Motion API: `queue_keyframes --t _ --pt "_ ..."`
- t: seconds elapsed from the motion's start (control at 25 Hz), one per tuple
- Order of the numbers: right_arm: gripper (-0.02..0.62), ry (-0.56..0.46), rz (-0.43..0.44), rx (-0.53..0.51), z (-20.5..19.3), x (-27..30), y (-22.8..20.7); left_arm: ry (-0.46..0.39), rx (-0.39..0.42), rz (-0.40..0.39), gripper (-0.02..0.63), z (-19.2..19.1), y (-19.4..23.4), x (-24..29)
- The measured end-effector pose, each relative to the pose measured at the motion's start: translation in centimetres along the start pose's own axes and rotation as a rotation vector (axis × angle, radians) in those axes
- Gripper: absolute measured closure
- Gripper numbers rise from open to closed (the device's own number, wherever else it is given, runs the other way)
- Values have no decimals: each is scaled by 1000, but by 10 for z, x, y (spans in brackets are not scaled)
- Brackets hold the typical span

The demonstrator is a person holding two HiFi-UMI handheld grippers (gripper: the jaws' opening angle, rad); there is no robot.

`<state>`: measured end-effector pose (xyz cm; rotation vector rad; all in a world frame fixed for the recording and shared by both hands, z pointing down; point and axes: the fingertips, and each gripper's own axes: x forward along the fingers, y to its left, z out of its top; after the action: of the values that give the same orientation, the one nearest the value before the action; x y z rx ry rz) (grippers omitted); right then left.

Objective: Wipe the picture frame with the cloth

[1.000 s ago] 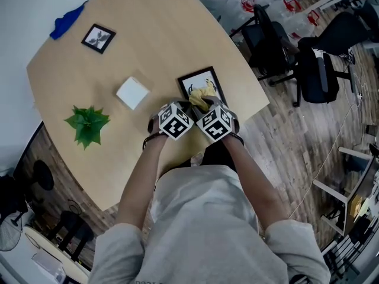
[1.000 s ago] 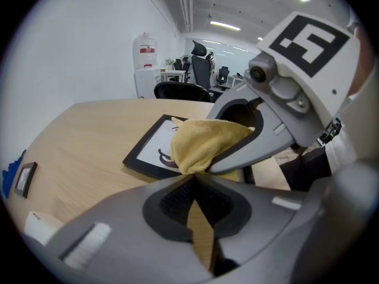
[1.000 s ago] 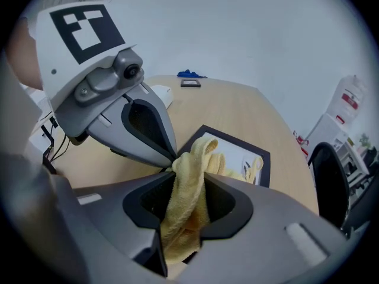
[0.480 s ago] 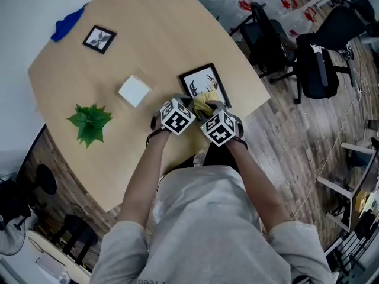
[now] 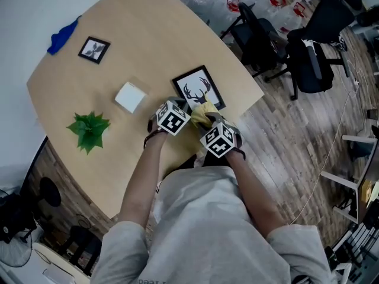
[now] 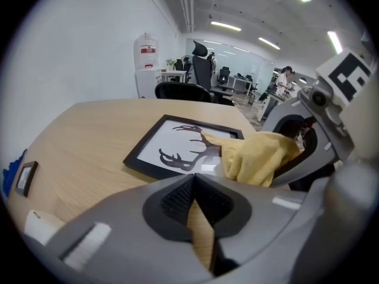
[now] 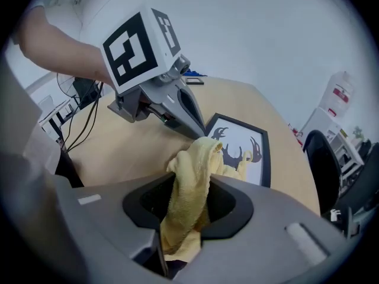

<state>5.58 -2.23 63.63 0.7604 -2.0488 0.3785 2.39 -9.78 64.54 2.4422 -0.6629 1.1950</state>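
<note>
Wooden table [image 5: 118, 40] carries the picture frame [image 5: 198, 89] near its right edge, with its long axis pointing away from the person. The right gripper [image 7: 189, 200] is clamped on the yellow cloth [image 7: 192, 176] — the frame lies straight ahead of it. The left gripper [image 6: 195, 203] is closed and empty, beside the frame's near corner.

Left gripper [image 5: 181, 104] points down with jaws together; right gripper [image 5: 208, 119] beside it clamps the cloth [image 5: 201, 109].
</note>
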Motion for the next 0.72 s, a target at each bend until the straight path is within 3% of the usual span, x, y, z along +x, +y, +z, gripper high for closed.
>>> queue_keyframes --t 0.32,0.56,0.72 --pt "471 21 -95 103 -29 -16 -45 45 56 -31 554 0 -1 1" --pt "471 55 -203 185 -54 -40 -91 60 83 -2 554 -3 -1 0" --pt "470 -5 -251 274 -52 -67 -103 24 33 42 554 -7 0 -19"
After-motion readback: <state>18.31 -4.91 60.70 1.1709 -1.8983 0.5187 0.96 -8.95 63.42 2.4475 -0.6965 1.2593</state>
